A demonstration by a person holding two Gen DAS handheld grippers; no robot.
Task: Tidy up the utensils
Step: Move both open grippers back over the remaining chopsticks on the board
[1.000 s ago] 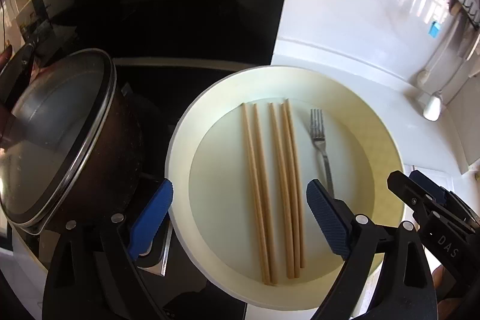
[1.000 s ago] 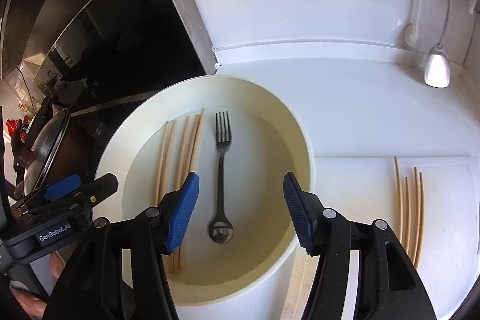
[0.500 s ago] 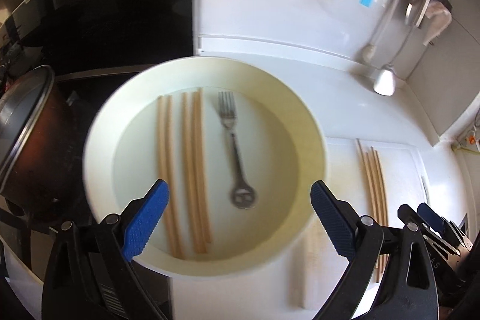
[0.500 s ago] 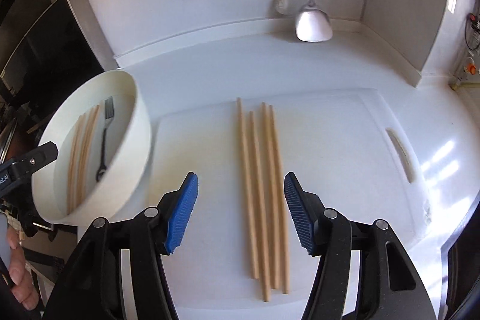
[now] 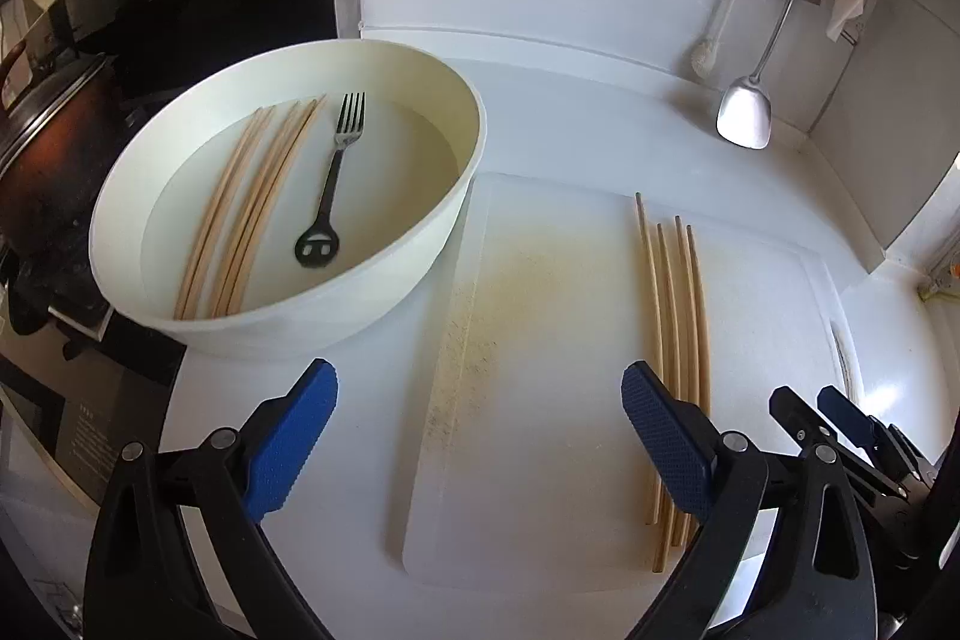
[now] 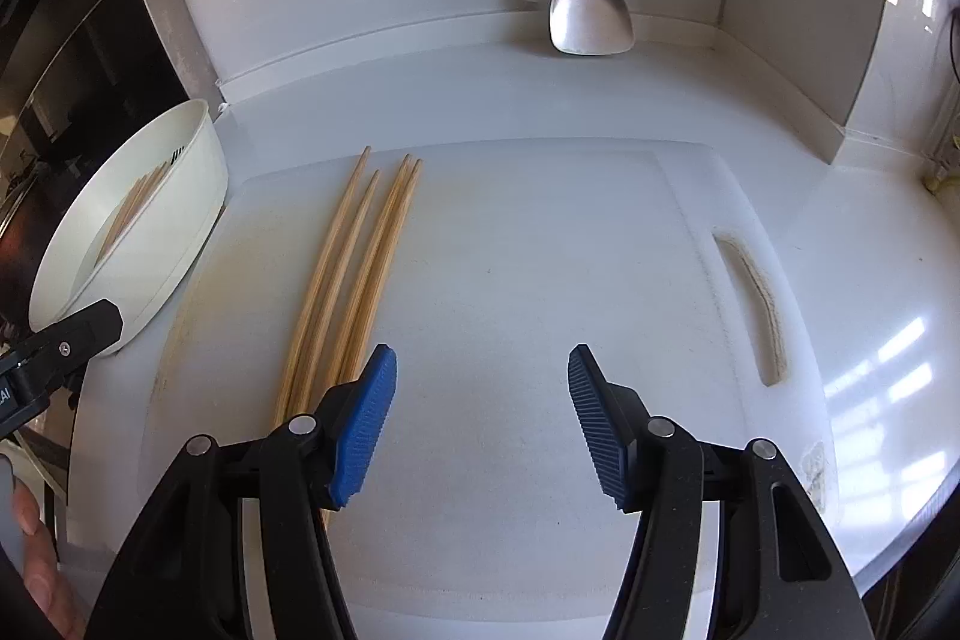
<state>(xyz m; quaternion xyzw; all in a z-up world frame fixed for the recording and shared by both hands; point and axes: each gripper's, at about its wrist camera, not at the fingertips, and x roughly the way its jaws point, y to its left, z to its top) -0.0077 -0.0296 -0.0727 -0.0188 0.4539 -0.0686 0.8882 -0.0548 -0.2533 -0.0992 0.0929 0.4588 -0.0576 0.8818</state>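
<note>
Chopsticks [image 6: 351, 274] lengthwise, tips toward backsplash

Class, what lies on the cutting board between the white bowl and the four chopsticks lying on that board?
Nothing: only bare, stained cutting board separates the bowl from the chopsticks, clearest in the left wrist view.

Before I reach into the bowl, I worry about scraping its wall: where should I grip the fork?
Probably the slim middle of the fork handle, from straight above. It lies flat in the white bowl, tines toward the far wall, with bare floor to its right and chopsticks in the bowl close on its left, so keep the fingers narrow.
</note>
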